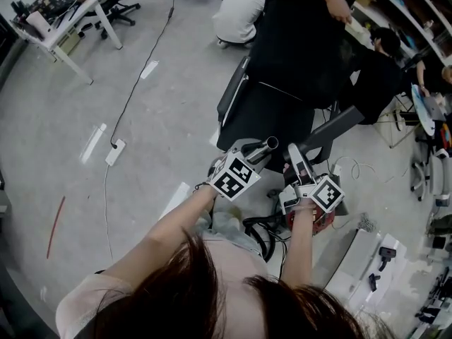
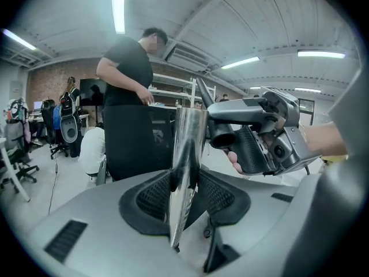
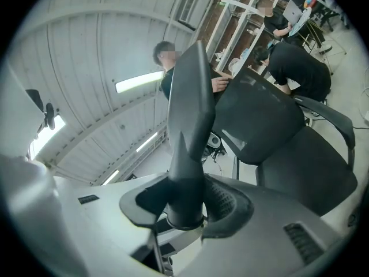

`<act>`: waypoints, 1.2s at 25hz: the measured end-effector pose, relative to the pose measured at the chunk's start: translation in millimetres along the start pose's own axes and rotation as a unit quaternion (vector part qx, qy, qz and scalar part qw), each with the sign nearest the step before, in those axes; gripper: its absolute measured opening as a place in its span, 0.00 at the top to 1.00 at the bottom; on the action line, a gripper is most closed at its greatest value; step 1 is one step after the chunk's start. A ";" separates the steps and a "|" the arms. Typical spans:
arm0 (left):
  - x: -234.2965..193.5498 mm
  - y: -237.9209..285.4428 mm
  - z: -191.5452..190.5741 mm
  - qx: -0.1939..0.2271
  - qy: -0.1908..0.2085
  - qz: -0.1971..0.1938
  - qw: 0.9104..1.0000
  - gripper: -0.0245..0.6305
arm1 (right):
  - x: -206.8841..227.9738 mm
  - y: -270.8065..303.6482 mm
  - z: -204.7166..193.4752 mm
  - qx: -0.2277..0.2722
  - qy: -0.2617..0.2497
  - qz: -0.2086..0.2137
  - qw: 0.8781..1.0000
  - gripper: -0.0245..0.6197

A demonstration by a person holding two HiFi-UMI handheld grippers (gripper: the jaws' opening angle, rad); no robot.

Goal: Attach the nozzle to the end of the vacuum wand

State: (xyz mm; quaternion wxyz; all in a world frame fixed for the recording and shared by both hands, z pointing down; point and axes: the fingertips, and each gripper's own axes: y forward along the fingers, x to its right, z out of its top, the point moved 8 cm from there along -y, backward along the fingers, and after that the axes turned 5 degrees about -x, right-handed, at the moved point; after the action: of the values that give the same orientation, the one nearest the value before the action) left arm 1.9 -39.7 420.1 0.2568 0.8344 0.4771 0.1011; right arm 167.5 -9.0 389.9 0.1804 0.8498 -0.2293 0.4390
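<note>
My left gripper (image 1: 248,162) is shut on the shiny metal vacuum wand (image 1: 264,147), whose open end points up and away from me. In the left gripper view the wand (image 2: 187,166) runs upright between the jaws of the left gripper (image 2: 185,196). My right gripper (image 1: 300,171) is shut on the dark grey tapered nozzle (image 1: 296,157). The nozzle (image 3: 188,126) stands between the jaws of the right gripper (image 3: 184,203), narrow tip away from me. Seen from the left gripper, the nozzle's round socket (image 2: 221,137) hangs just right of the wand's top, apart from it.
A black office chair (image 1: 272,101) stands right behind both grippers, with a person in black (image 1: 311,27) beside it. A red vacuum body (image 1: 314,221) and black hose (image 1: 263,233) lie below my hands. A power strip (image 1: 115,152) lies on the floor at left, white boxes (image 1: 364,263) at right.
</note>
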 end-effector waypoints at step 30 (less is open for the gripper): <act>-9.8 -3.1 -0.6 -0.009 0.005 -0.015 1.000 0.73 | -44.9 54.7 12.9 -0.023 -0.076 0.049 0.996 0.68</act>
State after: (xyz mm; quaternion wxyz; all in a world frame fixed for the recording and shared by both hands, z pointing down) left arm -5.7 -46.6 419.7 0.2633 0.8241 0.4903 0.1054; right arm 123.2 -50.5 351.4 0.1603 0.8641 -0.2941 0.3757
